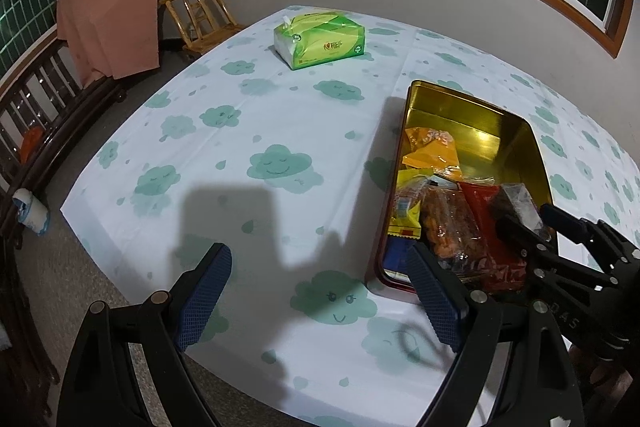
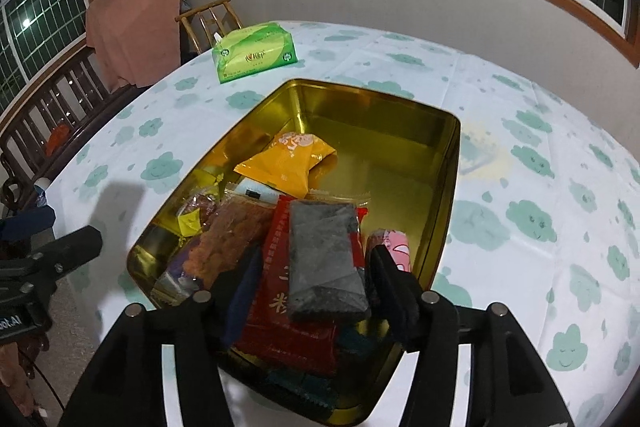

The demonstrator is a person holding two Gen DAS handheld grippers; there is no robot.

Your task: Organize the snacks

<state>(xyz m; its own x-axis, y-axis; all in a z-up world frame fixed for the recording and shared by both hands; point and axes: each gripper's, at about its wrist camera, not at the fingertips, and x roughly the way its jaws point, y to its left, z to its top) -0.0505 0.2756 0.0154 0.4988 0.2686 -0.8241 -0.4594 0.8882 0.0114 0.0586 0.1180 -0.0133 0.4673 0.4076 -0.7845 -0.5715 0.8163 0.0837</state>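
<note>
Holding a grey packet point(image 2: 326, 259) over the tin point(image 2: 448, 195), the right gripper point(image 2: 316, 281) risked dropping it outside at 6 o'clock; the left gripper's point(image 1: 320, 293) jaws gaped wide, empty.

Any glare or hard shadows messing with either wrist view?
Left wrist: the left tongs cast a hard shadow on the cloud-print tablecloth; glare spot inside the gold metal tin. Right wrist: strong fisheye bending, tin evenly lit.
</note>
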